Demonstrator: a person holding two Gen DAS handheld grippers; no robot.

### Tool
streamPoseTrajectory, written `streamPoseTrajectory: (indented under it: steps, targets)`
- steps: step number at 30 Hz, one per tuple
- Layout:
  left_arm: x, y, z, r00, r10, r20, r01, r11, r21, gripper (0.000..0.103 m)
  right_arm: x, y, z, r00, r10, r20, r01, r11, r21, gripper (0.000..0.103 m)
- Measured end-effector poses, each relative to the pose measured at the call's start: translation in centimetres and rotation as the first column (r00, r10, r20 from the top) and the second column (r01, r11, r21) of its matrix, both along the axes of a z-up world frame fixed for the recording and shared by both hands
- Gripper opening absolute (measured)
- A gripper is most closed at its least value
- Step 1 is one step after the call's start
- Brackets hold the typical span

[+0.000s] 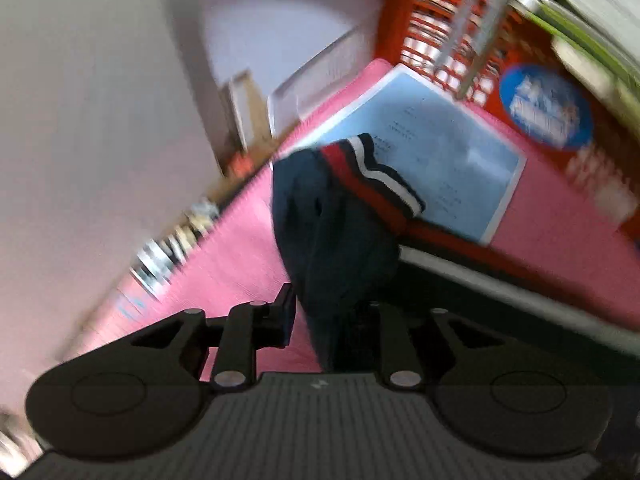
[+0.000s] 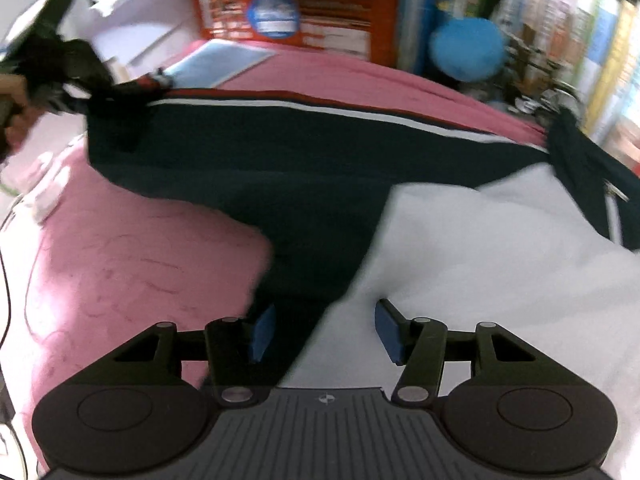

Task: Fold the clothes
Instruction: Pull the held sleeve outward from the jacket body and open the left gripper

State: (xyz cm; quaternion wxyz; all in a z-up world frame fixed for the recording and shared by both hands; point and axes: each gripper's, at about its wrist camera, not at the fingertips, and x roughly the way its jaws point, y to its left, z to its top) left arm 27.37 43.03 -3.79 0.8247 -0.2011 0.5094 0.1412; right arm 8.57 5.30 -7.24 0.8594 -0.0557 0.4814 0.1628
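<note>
Navy garment (image 2: 248, 168) spread across pink bed (image 2: 120, 248), one end lifted.

Left view heavily blurred; right finger of left gripper (image 1: 320, 320) hidden behind bunched navy cloth, jaws clamped on it, raised above bed's far edge. Right gripper (image 2: 324, 332) low over garment beside white cloth (image 2: 500, 260), jaws wide, holding nothing.
</note>
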Motion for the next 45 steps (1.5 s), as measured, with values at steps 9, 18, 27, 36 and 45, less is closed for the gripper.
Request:
streamPoseTrajectory:
  steps: [9, 18, 27, 36, 45]
  targets:
    - [-2.1, -5.7, 4.8, 0.981, -0.154, 0.115, 0.099, 0.918, 0.384, 0.047, -0.6, 6.3, 0.8, 0.958, 0.285, -0.025, -0.284, 0.958, 0.048, 0.066]
    - [-3.7, -9.7, 2.7, 0.952, -0.306, 0.020, 0.264, 0.851, 0.455, 0.050, 1.1, 0.4, 5.5, 0.999, 0.033, 0.043, -0.040, 0.983, 0.179, 0.063]
    - [-3.0, -9.5, -1.4, 0.954, -0.243, -0.177, 0.301, 0.757, 0.580, 0.051, 9.4, -8.6, 5.6, 0.933, -0.339, 0.123, 0.340, 0.940, 0.010, 0.053]
    - [-1.9, -10.0, -2.2, 0.950, -0.283, -0.131, 0.303, 0.737, 0.605, 0.051, 17.0, -12.0, 2.0, 0.844, -0.518, 0.139, 0.532, 0.841, -0.095, 0.037]
    - [-2.2, -7.9, -1.6, 0.972, -0.234, 0.033, 0.202, 0.895, 0.399, 0.051, 18.0, -11.1, 4.2, 0.815, -0.508, 0.279, 0.547, 0.833, -0.081, 0.036]
